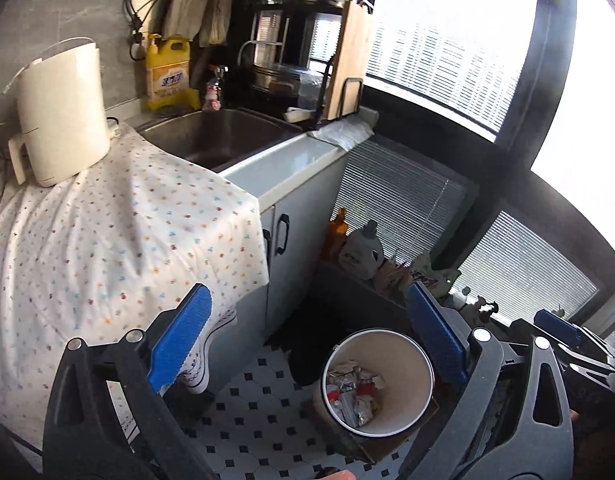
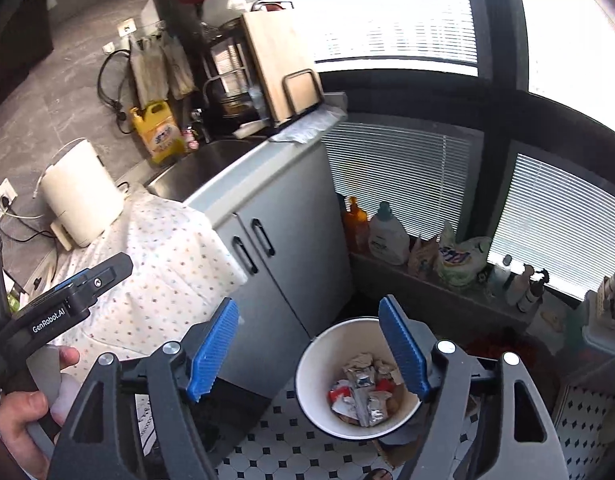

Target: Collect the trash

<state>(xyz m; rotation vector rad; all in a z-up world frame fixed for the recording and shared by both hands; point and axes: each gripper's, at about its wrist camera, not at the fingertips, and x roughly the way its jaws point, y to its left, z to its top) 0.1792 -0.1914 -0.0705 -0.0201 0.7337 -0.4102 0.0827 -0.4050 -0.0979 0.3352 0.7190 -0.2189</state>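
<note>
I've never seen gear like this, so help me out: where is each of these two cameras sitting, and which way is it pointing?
Left wrist: on the left gripper, looking down along its open blue fingers at the trash bin on the floor; the right gripper shows at the edge.
Right wrist: on the right gripper, fingers open, over the same bin; the left gripper and hand show.
Shared: bin, sink, kettle, dotted cloth.

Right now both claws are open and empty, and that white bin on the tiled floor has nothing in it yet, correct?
Not quite. The white bin already holds crumpled wrappers, as the right wrist view shows. The rest stands: left claw and right claw are open and empty, and the bin is on the tiled floor.
</note>
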